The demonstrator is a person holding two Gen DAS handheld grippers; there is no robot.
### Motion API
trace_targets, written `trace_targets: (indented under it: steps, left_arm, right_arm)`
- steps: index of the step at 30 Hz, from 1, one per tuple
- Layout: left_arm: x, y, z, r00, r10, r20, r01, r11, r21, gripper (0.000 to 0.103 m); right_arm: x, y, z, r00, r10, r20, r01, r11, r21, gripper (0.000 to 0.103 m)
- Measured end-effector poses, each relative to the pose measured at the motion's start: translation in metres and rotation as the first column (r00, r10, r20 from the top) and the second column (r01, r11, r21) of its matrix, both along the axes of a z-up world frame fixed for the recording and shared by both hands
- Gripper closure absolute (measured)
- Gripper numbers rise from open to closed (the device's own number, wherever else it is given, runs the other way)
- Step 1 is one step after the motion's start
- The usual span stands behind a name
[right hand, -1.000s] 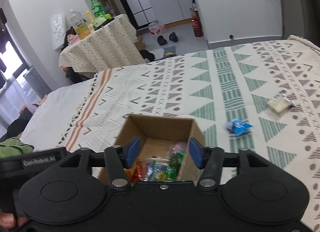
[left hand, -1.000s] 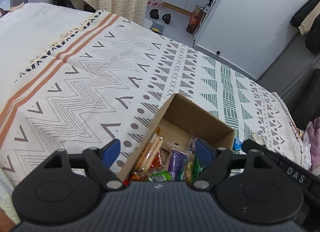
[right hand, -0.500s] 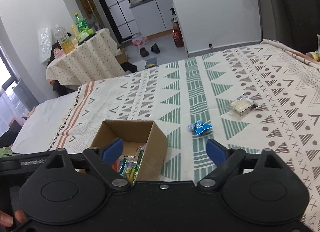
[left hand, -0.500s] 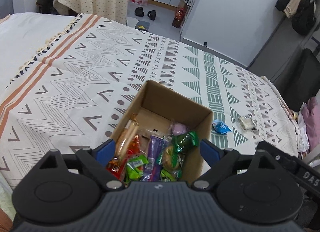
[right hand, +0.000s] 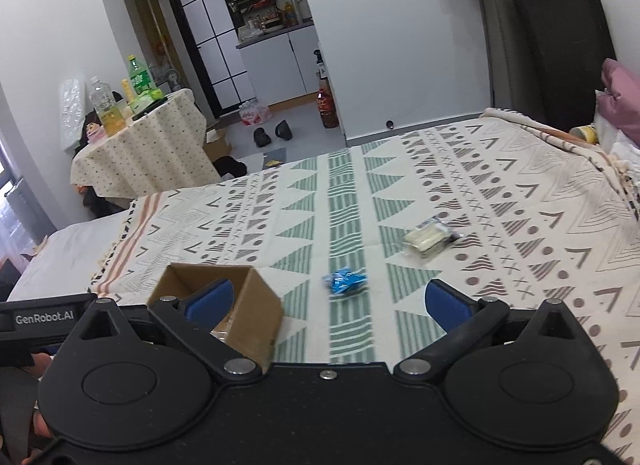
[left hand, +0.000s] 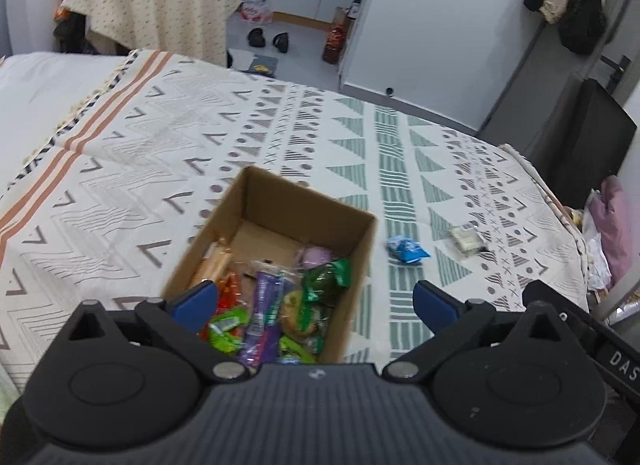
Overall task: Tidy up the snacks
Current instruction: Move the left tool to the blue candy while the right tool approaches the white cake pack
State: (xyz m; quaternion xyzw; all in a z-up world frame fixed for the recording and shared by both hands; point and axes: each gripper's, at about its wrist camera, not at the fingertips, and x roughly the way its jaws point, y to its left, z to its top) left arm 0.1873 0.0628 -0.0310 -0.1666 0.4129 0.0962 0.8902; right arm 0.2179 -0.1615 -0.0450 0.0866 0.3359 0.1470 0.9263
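Both claws [left hand: 315, 302] [right hand: 327, 300] spread wider, box [left hand: 280, 201] shifted left, "GenRobot.AI" label [right hand: 44, 318] legible

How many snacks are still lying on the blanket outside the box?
2. A blue packet lies on the blanket just right of the box, and a pale clear-wrapped one sits farther right. Others could be hidden behind the grippers.

Open brown cardboard box [left hand: 280, 249] on the patterned bedspread [left hand: 140, 153], wrapped snacks [left hand: 276, 305] inside, blue crinkled packet [left hand: 406, 249] right of it, clear-wrapped pale packet [left hand: 466, 239] farther right.
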Motion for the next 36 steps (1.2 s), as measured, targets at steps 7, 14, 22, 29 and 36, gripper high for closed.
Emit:
trace_targets:
  steps: [7,14,22,29,36]
  left_arm:
    - [0.008,-0.029,-0.002,0.999,-0.045,0.003,0.045,0.999,0.013,0.000]
    - [0.019,-0.050,-0.007,0.996,-0.087,-0.010,0.087,0.996,-0.007,0.000]
    - [0.036,-0.075,-0.012,0.993,-0.107,-0.042,0.109,0.993,0.035,0.000]
    - [0.056,-0.093,-0.018,0.992,-0.122,-0.017,0.123,0.990,0.067,0.000]
    - [0.085,-0.109,-0.032,0.991,-0.135,-0.023,0.136,0.988,0.073,0.002]
  right_arm:
    - [0.002,-0.027,-0.007,1.000,-0.016,-0.002,0.016,1.000,-0.004,0.000]
    - [0.009,-0.057,-0.018,1.000,-0.005,-0.014,0.006,0.999,0.037,0.000]
    - [0.025,-0.088,-0.035,0.999,-0.021,-0.034,0.025,0.993,0.116,0.000]
    - [0.042,-0.095,-0.051,0.998,-0.029,-0.060,0.038,0.986,0.160,0.002]
    - [0.064,-0.094,-0.069,0.997,-0.023,-0.079,0.034,0.988,0.150,0.003]
